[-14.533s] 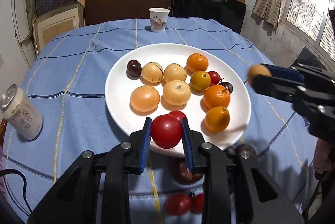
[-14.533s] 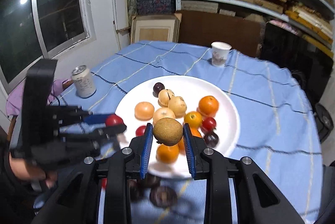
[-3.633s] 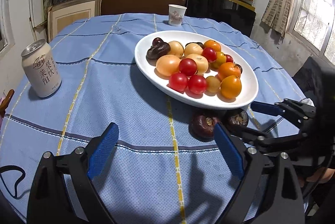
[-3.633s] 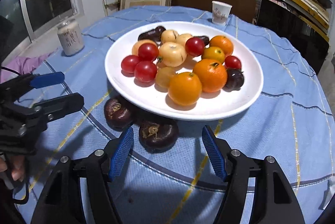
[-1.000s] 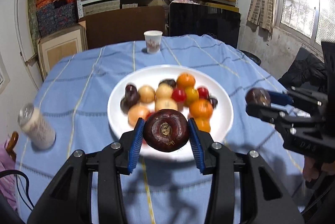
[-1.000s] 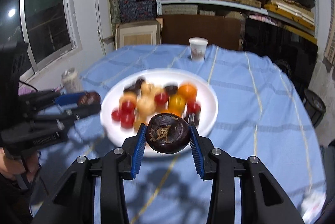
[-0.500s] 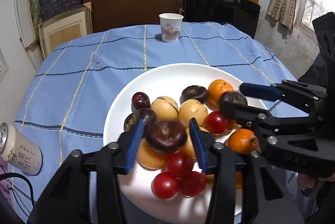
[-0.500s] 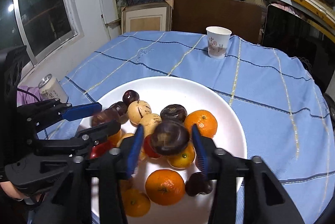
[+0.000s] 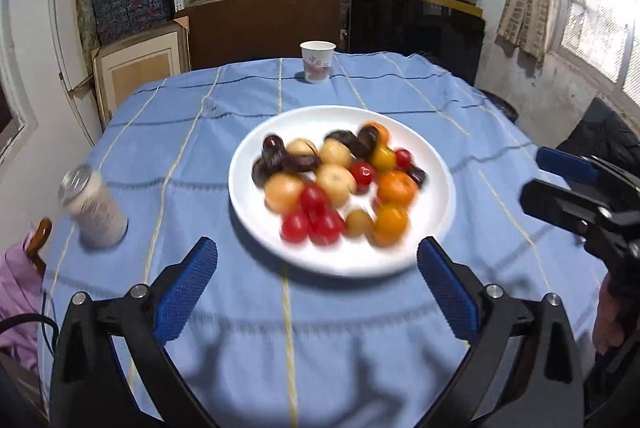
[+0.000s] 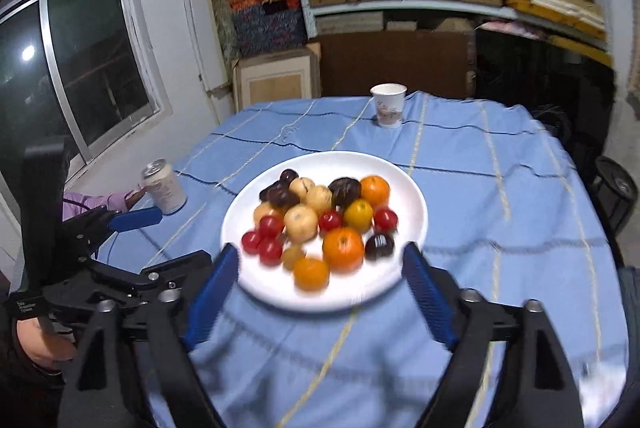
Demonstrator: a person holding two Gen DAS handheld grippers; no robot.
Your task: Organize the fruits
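A white plate (image 9: 436, 211) on the blue tablecloth holds several fruits: oranges (image 9: 396, 185), red tomatoes (image 9: 295, 226), pale yellow fruits (image 9: 335, 179) and dark purple fruits (image 9: 298, 161). The plate also shows in the right wrist view (image 10: 412, 195). My left gripper (image 9: 316, 288) is open and empty, held back over the cloth in front of the plate. My right gripper (image 10: 322, 288) is open and empty, near the plate's front edge; it also shows at the right of the left wrist view (image 9: 560, 179).
A drink can (image 9: 94, 209) stands on the cloth left of the plate. A paper cup (image 9: 317, 67) stands at the table's far edge. Shelves with boxes and a dark screen stand behind the table. A window is on the right wall.
Both grippers have let go of their dark purple fruits onto the plate, opened wide and pulled back and up from the plate.
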